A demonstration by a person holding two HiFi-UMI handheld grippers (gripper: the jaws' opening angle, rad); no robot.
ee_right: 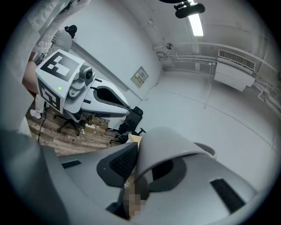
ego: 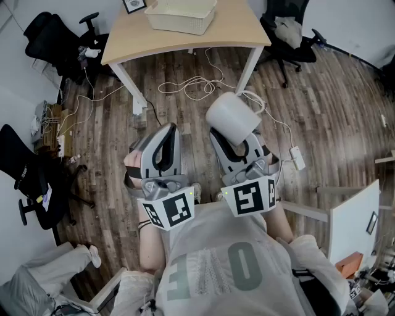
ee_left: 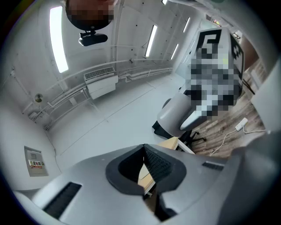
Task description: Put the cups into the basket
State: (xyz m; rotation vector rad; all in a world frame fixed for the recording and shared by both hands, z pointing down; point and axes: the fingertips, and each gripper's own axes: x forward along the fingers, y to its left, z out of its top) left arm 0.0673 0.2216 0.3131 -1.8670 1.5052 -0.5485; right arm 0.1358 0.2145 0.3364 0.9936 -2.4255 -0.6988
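Observation:
A white cup (ego: 232,117) hangs over the wooden floor, well short of the table. My right gripper (ego: 236,138) is shut on it. In the right gripper view the cup (ee_right: 169,143) fills the space between the jaws: one pad (ee_right: 124,161) presses its outer wall, the other jaw sits inside the rim. My left gripper (ego: 165,132) is beside it on the left, level with it, shut with nothing in it; its tips (ee_left: 144,150) meet. The cream basket (ego: 181,15) stands on the far table.
The light wooden table (ego: 237,28) has white legs. White cables (ego: 191,85) and a power adapter (ego: 297,158) lie on the floor in front of it. Black office chairs stand at the left (ego: 58,37), at the right (ego: 290,37) and at the near left (ego: 28,179).

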